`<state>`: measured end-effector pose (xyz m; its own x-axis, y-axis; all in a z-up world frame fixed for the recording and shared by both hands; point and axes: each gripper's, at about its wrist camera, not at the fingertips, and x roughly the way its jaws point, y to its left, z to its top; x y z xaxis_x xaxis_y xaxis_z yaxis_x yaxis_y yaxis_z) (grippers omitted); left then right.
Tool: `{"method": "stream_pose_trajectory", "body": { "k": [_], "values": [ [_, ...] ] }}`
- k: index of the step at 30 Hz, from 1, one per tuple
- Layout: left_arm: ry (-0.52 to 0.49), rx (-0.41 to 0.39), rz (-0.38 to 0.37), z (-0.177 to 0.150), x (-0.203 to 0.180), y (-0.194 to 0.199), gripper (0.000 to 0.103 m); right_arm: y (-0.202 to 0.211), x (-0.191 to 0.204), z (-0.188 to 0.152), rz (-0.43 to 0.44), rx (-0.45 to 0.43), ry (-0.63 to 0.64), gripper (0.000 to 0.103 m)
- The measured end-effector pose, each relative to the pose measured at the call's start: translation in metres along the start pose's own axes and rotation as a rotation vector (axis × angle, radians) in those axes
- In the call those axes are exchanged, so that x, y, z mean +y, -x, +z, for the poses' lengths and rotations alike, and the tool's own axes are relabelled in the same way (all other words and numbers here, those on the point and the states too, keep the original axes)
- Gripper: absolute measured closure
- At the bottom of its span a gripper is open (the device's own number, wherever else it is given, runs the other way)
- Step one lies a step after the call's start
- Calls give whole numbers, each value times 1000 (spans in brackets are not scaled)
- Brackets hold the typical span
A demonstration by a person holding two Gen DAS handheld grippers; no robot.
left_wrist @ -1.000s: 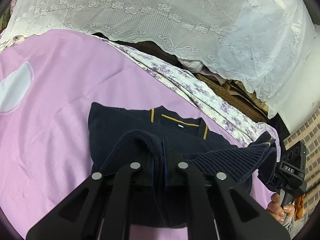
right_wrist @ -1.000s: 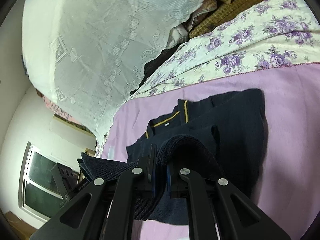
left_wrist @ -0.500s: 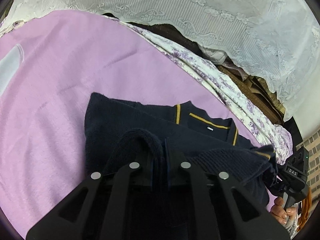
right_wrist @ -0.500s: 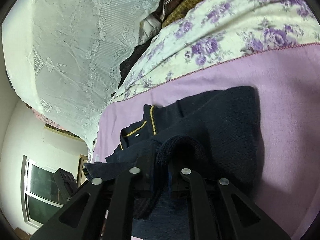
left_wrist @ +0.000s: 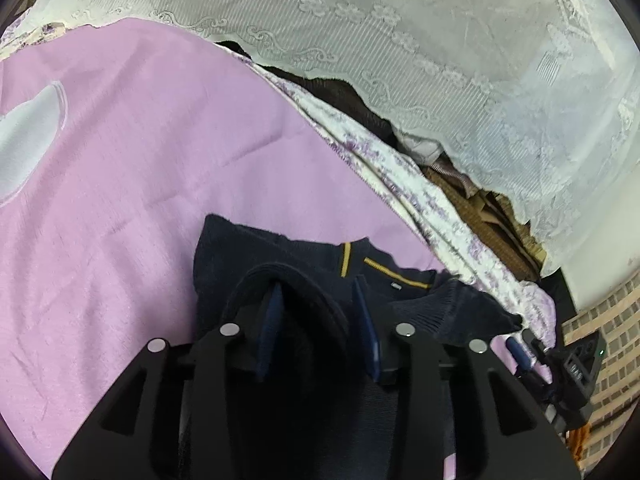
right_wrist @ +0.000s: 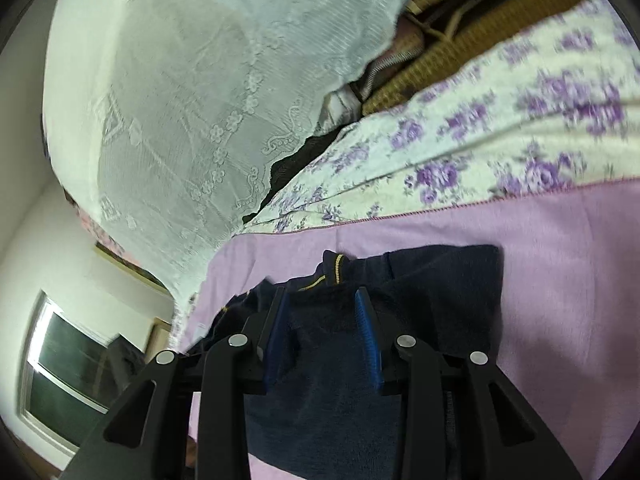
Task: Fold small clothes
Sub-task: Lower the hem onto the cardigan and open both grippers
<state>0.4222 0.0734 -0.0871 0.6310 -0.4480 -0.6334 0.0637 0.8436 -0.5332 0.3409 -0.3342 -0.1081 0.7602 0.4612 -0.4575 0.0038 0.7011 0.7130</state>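
Both grippers, left gripper (left_wrist: 316,320) and right gripper (right_wrist: 320,332), are opening, fingers letting the folded-over hem of the navy knit sweater (left_wrist: 248,256) drop on the pink blanket (left_wrist: 140,152). Next I'd back out, then smooth it.

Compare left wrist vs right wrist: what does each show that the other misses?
Left wrist only: a white oval patch on the pink blanket, a brick wall, and the right tongs. Right wrist only: a dark window. Both: the navy knit sweater with yellow collar stripes, the pink blanket, the white lace curtain, the purple floral sheet.
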Motion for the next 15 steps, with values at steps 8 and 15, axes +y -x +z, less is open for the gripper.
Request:
{"method": "stream_pose_trajectory", "body": {
  "k": [8, 15],
  "values": [
    [33, -16, -8, 6, 8, 6, 18, -14, 6, -8, -97, 27, 86, 68],
    [-74, -47, -7, 0, -20, 14, 18, -16, 3, -7, -89, 22, 85, 72]
  ]
}}
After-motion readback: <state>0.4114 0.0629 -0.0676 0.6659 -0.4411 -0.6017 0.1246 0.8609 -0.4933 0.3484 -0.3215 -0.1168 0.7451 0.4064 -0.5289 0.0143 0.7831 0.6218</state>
